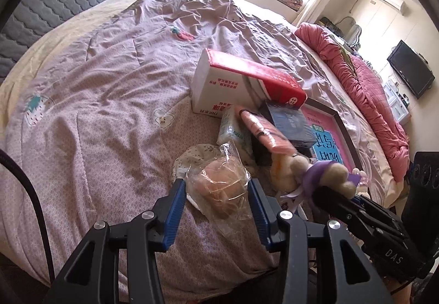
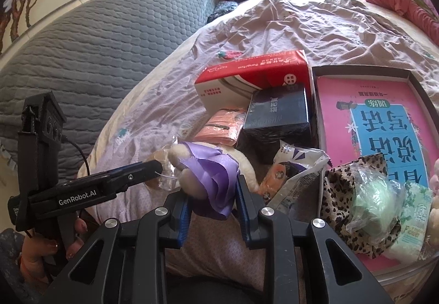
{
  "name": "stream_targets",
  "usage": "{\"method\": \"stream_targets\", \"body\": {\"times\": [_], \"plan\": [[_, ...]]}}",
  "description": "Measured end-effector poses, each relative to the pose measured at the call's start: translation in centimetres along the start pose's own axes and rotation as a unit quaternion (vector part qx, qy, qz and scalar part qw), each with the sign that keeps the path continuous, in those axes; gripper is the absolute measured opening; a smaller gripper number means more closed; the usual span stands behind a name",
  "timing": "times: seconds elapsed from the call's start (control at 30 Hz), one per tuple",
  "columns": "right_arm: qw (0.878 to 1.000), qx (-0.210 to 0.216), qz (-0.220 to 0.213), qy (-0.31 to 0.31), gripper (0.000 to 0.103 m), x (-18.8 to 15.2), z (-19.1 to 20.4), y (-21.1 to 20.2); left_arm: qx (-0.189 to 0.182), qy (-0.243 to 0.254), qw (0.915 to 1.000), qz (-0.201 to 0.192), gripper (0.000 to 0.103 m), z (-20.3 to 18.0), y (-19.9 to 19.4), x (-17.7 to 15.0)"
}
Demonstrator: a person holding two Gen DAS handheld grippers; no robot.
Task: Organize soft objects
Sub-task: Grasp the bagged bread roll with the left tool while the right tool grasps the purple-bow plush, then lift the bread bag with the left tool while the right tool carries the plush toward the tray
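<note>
Left gripper (image 1: 216,191) clamps bagged bun (image 1: 219,186); right gripper (image 2: 212,194) clamps plush toy (image 2: 211,175).

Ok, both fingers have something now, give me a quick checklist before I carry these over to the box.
1. Left gripper gripping the bagged bun: ok.
2. Right gripper gripping the plush toy at its purple ribbon: ok.
3. Bun bag off the bedspread: cannot tell.
4. Box has free floor: ok, pink base shows.
5. Grippers apart from each other: not ok, very close.
</note>
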State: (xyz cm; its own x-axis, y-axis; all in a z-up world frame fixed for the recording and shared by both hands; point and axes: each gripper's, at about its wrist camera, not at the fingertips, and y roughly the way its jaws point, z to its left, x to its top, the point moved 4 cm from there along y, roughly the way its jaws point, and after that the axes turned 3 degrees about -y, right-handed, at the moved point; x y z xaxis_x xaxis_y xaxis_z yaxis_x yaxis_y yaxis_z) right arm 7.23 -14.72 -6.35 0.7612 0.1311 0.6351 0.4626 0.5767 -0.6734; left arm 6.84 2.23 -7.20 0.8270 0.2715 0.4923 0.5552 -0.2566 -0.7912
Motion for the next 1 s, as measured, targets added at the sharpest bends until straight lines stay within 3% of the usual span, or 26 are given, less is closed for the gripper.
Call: {"method": "stream_targets", "body": {"times": [0.43, 1.0], "plan": [[1.000, 0.008, 0.024, 0.019, 0.025, -1.0, -0.4, 0.6, 0.012, 0.009, 0.9999, 0.005, 0.046, -0.9, -0.8, -0.6], [0.998, 0.022, -0.047, 0.026, 0.024, 1.2, -0.3, -4.4, -0.001, 0.029, 0.9991, -0.031, 0.046, -4.0, -4.3, 0.4]]}}
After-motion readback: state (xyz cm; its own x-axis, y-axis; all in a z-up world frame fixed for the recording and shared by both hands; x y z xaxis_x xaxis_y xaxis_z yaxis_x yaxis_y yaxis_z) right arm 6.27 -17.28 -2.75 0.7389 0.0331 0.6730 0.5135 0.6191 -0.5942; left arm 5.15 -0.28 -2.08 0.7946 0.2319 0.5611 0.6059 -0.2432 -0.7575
